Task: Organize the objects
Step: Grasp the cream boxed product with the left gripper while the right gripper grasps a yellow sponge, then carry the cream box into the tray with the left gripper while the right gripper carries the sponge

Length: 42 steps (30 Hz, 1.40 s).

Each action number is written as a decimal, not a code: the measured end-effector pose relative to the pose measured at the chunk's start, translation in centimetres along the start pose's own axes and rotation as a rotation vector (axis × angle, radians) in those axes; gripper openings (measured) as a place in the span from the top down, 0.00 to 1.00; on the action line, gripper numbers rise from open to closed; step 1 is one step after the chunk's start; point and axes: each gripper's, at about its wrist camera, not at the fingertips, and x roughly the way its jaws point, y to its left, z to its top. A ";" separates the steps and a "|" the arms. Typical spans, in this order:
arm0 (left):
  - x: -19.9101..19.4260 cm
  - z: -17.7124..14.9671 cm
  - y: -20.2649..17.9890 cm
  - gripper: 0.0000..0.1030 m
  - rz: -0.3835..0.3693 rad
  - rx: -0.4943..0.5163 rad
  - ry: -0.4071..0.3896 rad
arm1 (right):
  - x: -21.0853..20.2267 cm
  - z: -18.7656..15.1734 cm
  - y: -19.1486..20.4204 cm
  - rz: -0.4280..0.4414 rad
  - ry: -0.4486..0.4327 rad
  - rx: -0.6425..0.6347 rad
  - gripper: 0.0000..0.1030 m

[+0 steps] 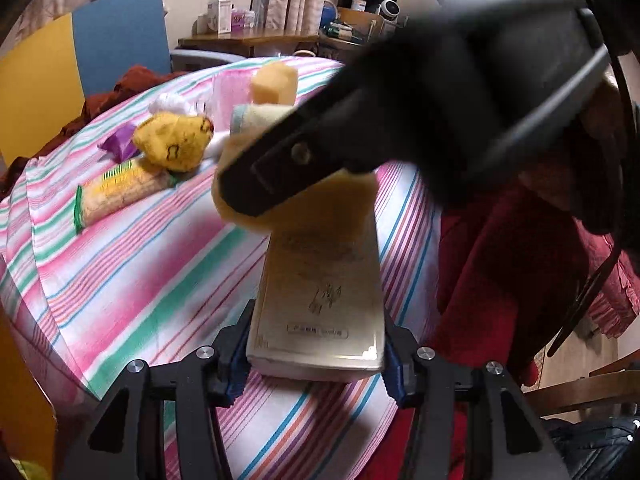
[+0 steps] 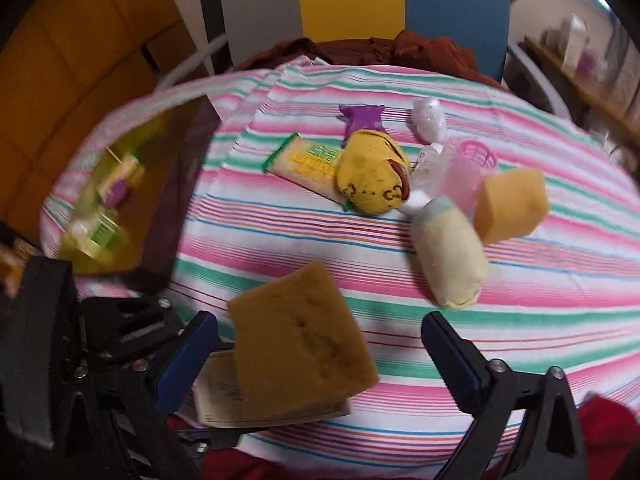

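The left gripper point(image 1: 316, 364) is clamping a booklet point(image 1: 320, 292), long axis pointing ahead; a sponge point(image 2: 300, 340) is sitting on its far end, between the right gripper's point(image 2: 320, 364) spread fingers (nearer arm).

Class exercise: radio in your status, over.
Left claw shut on book. Right claw open around sponge lying on the book. Nothing blocking; snacks and toys beyond.
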 end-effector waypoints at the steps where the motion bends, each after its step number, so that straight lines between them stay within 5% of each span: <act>1: 0.1 -0.1 0.0 0.48 0.002 -0.004 0.003 | 0.1 -0.1 0.0 -0.005 0.008 -0.006 0.44; 7: -0.4 -0.3 0.3 0.47 0.002 -0.027 -0.017 | -1.7 -1.4 -3.3 -0.005 -0.086 0.168 0.45; 12: -0.6 0.3 -0.1 0.43 0.010 -0.003 -0.017 | -3.1 -2.8 -6.5 0.076 -0.183 0.363 0.44; 18: 0.5 1.9 -0.6 0.42 0.039 0.052 0.004 | -3.1 -2.6 -6.0 0.068 -0.207 0.376 0.42; 27: 1.5 2.4 -0.5 0.49 0.041 -0.007 -0.013 | -3.3 -2.9 -7.1 0.085 -0.247 0.438 0.42; 33: -1.7 1.3 0.1 0.49 0.034 -0.107 -0.064 | -3.5 -3.2 -7.2 0.079 -0.264 0.445 0.42; 42: -9.7 -0.2 3.7 0.49 0.136 -0.266 -0.241 | -4.6 -3.9 -7.2 0.031 -0.310 0.486 0.42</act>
